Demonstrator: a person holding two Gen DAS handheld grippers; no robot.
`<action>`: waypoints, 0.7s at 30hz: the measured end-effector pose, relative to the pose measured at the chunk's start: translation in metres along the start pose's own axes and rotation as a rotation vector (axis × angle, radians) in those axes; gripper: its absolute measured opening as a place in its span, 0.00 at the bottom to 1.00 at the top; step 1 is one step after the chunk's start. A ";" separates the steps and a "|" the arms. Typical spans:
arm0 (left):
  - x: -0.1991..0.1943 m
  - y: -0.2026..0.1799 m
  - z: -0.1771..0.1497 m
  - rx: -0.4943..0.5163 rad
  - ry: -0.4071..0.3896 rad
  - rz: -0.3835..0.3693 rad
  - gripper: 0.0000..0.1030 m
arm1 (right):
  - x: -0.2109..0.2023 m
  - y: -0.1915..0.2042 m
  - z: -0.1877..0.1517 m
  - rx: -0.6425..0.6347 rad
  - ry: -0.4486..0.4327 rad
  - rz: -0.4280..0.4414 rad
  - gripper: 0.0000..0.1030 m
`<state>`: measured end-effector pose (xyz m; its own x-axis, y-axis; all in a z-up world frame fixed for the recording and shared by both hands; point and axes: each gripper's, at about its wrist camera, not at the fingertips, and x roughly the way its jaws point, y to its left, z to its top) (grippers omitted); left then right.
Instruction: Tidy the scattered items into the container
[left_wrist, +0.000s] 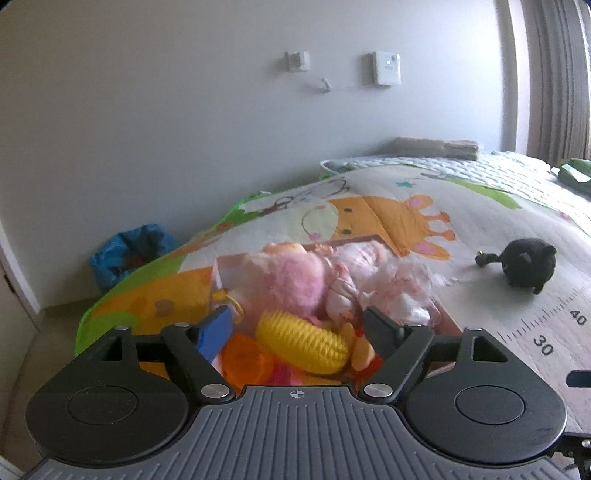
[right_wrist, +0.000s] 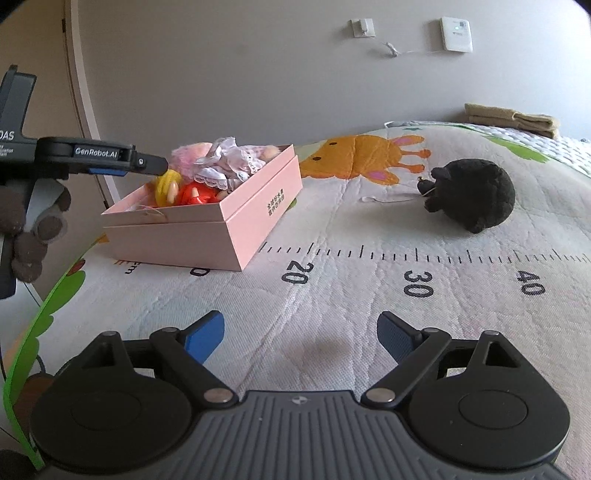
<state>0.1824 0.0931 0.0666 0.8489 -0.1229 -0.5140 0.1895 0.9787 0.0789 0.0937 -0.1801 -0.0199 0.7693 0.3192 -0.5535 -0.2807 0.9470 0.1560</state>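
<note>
A pink box (right_wrist: 255, 206) sits on the play mat and holds a pink-haired doll (left_wrist: 295, 280), a yellow ribbed toy (left_wrist: 303, 341), an orange toy (left_wrist: 247, 360) and lacy doll clothes (right_wrist: 229, 162). My left gripper (left_wrist: 299, 326) is open and empty, hovering just over the box's near end; it also shows in the right wrist view (right_wrist: 147, 162) at the box's left side. A black plush toy (right_wrist: 476, 194) lies on the mat right of the box; it also shows in the left wrist view (left_wrist: 524, 264). My right gripper (right_wrist: 301, 338) is open and empty, low over the mat.
The play mat (right_wrist: 369, 280) has a printed ruler and a giraffe picture. Folded beige cloth (right_wrist: 513, 118) lies at the far end. A blue bag (left_wrist: 129, 254) sits on the floor by the wall. The mat's green edge (right_wrist: 44, 310) runs on the left.
</note>
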 end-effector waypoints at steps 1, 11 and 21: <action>0.000 -0.001 -0.002 -0.003 0.004 -0.005 0.85 | 0.000 0.001 0.001 -0.004 -0.004 -0.003 0.88; -0.022 -0.026 -0.017 -0.023 0.040 -0.151 0.96 | 0.019 -0.024 0.030 -0.180 -0.053 -0.213 0.88; -0.036 -0.061 -0.045 -0.006 0.109 -0.248 0.98 | 0.075 -0.099 0.086 -0.130 -0.095 -0.449 0.96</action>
<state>0.1185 0.0456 0.0420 0.7187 -0.3407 -0.6061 0.3819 0.9219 -0.0655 0.2287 -0.2465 -0.0061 0.8782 -0.1131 -0.4647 0.0268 0.9818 -0.1883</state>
